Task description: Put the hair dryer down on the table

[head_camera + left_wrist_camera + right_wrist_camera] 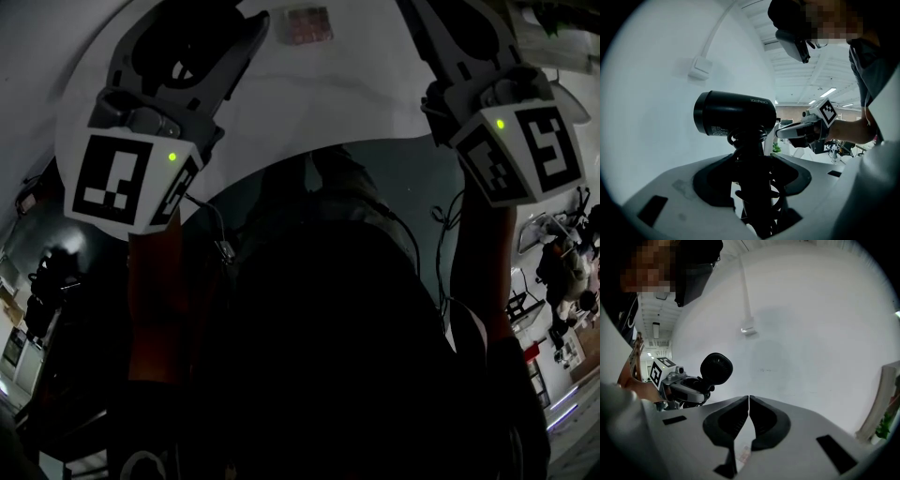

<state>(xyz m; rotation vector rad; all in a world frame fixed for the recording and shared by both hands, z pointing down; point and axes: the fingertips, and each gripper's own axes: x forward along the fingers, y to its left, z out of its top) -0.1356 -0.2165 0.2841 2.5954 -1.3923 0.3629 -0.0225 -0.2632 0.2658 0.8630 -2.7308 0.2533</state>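
Observation:
The black hair dryer (pixel 736 114) is held up in the air, barrel level, its rear grille (pixel 716 368) showing in the right gripper view. My left gripper (pixel 752 185) is shut on its handle, with the coiled black cord wound round the handle between the jaws. My right gripper (pixel 749 404) is shut with its pads touching and nothing between them. It is off to the right of the dryer, apart from it (pixel 806 131). In the head view both grippers (pixel 141 141) (pixel 506 131) are raised toward a white surface (pixel 328 94), and the dryer itself is out of sight there.
A white wall fills both gripper views, with a thin cable duct ending in a small box (pixel 700 68) (pixel 748 330). A green plant (pixel 883 427) stands at the far right. An office with ceiling lights lies behind. The person's dark torso fills the lower head view.

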